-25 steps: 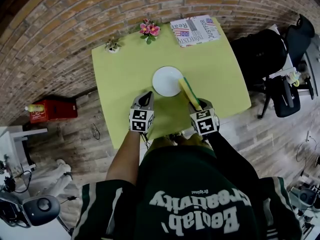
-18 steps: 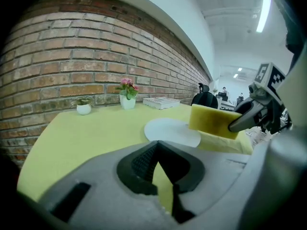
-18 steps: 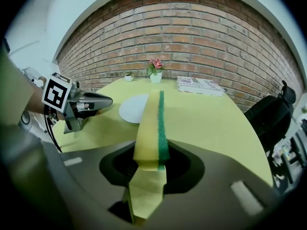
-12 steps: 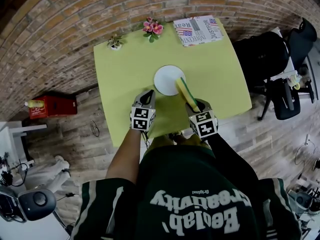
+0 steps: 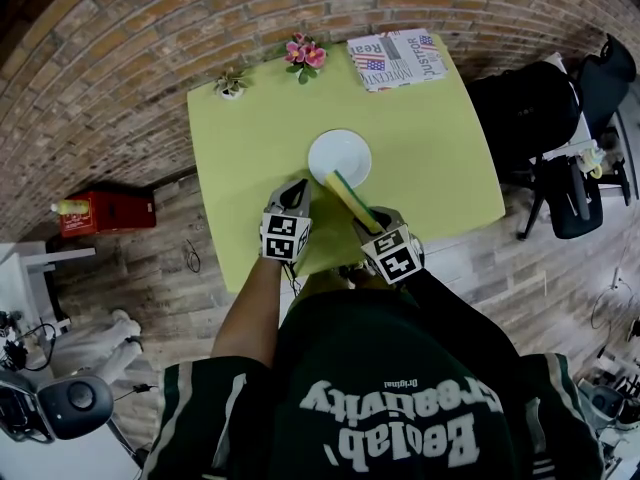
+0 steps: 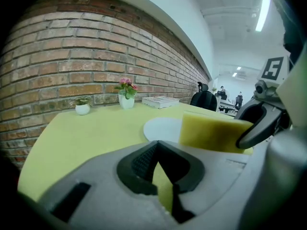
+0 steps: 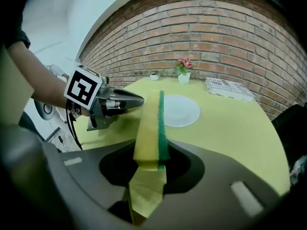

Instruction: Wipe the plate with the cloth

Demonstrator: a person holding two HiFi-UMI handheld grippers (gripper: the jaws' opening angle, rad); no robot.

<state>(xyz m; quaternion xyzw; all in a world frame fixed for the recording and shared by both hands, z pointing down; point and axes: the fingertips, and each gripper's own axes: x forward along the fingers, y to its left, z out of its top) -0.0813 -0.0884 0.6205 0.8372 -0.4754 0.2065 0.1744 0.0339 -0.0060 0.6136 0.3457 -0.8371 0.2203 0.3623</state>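
on the green table (image 5: 240,148) a white plate (image 5: 341,154) sits mid-table, the right gripper (image 5: 373,224) holding a yellow cloth (image 5: 347,198) reaching its near rim, left gripper (image 5: 296,192) beside, flowers (image 5: 302,54) and newspaper (image 5: 398,59) at the far edge.

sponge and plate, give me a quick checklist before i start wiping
1. Sponge clamped in right gripper: ok.
2. Plate bare: ok.
3. Sponge touching plate: cannot tell; its tip overlaps the near rim in the head view.
4. Left gripper empty, fingers shut, off the plate: ok.
5. Flower pot and newspaper at the far edge of the table, away from plate: ok.
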